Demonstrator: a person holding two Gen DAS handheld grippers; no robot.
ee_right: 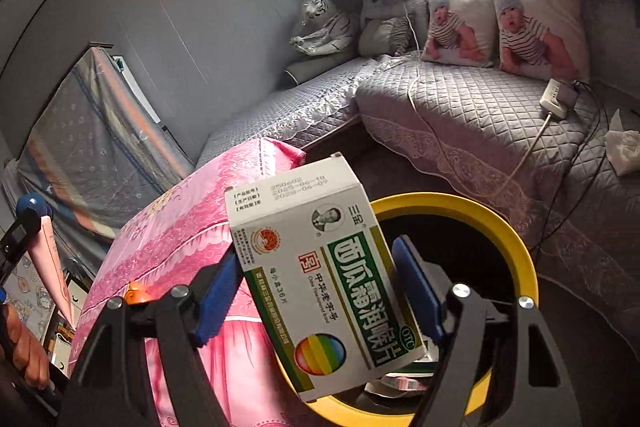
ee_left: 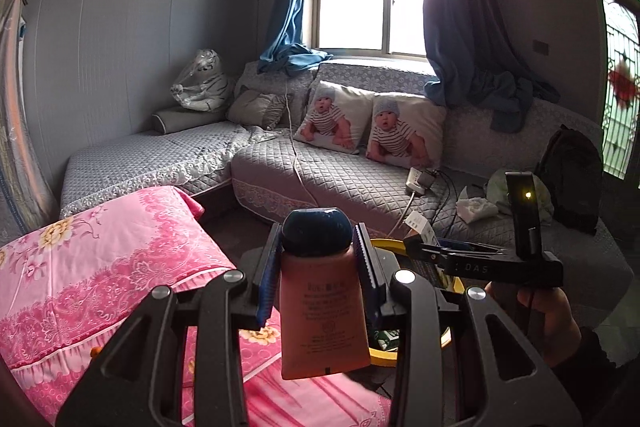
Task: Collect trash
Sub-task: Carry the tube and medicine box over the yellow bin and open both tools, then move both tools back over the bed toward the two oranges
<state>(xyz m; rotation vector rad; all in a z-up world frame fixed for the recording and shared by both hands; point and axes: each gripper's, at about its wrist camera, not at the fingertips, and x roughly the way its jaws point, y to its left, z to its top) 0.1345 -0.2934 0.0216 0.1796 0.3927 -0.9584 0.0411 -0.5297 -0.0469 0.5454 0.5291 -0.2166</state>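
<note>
We grip a pink tube point(ee_left: 324, 307) upright in our left hand-held gripper point(ee_left: 320, 267) and a medicine box point(ee_right: 324, 279) in our right hand-held gripper point(ee_right: 320, 291), which hangs over the yellow-rimmed bin point(ee_right: 508, 227), likely to drop both in.

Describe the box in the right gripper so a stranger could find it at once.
Find the yellow-rimmed bin beside the pink bedcover. Over its rim the right gripper holds a white box, the only one with green bands and a rainbow ball.

Quilted grey sofa point(ee_left: 344, 179), two baby-print cushions point(ee_left: 404, 135), pink floral cloth point(ee_left: 100, 267), blue curtains point(ee_left: 460, 7).
</note>
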